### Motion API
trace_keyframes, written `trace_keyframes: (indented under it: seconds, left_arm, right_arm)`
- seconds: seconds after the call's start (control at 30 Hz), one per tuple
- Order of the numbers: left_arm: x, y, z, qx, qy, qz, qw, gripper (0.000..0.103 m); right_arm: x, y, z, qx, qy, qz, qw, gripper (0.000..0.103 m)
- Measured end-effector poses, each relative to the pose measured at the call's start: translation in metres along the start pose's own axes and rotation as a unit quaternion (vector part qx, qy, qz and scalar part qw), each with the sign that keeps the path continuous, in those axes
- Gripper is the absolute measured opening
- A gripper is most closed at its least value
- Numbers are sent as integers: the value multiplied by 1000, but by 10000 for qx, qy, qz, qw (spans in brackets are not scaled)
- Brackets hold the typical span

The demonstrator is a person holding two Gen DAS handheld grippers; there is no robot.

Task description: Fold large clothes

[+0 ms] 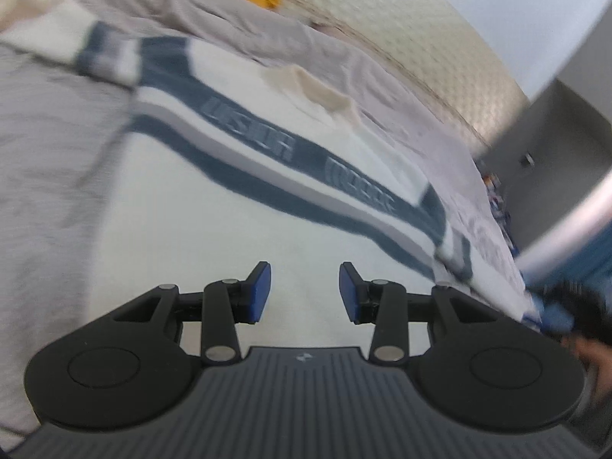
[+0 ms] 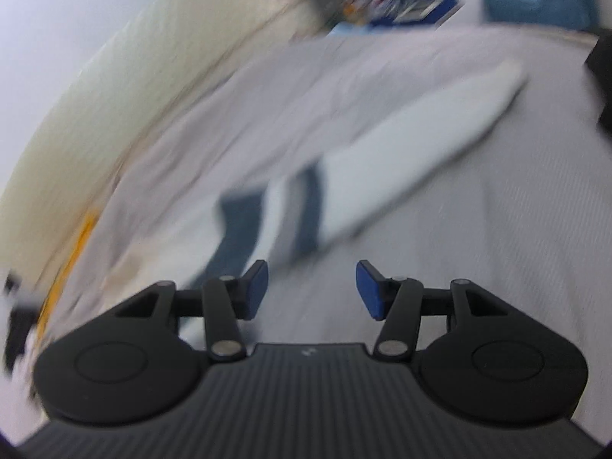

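Left wrist view: the left gripper (image 1: 305, 292) is held low over the white garment (image 1: 214, 229), tilted so the scene runs diagonally. Its jaws stand spread, with nothing between the blue pads (image 1: 260, 292); white cloth shows through the gap. The garment lies spread on a grey-sheeted bed (image 1: 42, 160). Dark blue stripes (image 1: 267, 145) with blurred lettering cross the cloth ahead of the jaws, from upper left to lower right. A cream fold (image 1: 317, 93) sits at the garment's far edge. Beyond it runs a pale quilted headboard (image 1: 401, 38). At the right edge, a hand (image 1: 589, 359) is partly visible beside a blue object; detail is too blurred to identify.

Right wrist view: heavy motion blur. The right gripper (image 2: 311, 290) is also low over the bed, jaws spread and gripping nothing. A white sleeve (image 2: 401, 160) with dark blue bands (image 2: 306, 206) extends diagonally ahead, lying flat on the grey sheet.
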State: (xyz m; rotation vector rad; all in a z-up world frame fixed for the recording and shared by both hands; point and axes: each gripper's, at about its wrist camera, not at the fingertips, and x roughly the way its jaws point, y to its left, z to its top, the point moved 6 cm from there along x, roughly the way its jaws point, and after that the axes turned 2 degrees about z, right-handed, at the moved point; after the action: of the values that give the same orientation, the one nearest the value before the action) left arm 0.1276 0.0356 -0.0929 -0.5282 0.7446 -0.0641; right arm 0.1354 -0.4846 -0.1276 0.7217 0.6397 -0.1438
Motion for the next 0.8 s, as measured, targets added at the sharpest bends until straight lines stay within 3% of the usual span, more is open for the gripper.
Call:
trace_keyframes:
  seconds: [0.13, 0.3, 0.4, 0.6, 0.67, 0.73, 0.8]
  left_arm:
    - [-26, 30, 14, -449, -182, 271, 9985, 45]
    - [-51, 72, 20, -1252, -230, 451, 9908, 45]
    - [-57, 93, 14, -1642, -202, 580, 9845, 45]
    - [-52, 112, 8, -2137, -134, 788, 9736, 45]
    - [-50, 115, 6, -2223, -99, 829, 9714, 46]
    - [-45, 117, 3, -2288, -44, 841, 9698, 47]
    - [-43, 116, 1, -2349, 4, 778, 9689, 48]
  right_arm:
    - [-7, 25, -77, -14, 1126, 182, 9935, 54]
    - [-16, 7, -144, 204, 2112, -52, 9772, 55]
    - [-19, -5, -164, 384, 2322, -41, 9719, 54]
    - [-14, 12, -191, 306, 2843, 519, 9568, 50]
    - [-16, 19, -194, 204, 2948, 612, 9534, 21]
    - [-18, 21, -185, 218, 2774, 691, 9580, 12]
    - [-23, 23, -168, 306, 2398, 849, 9666, 11]
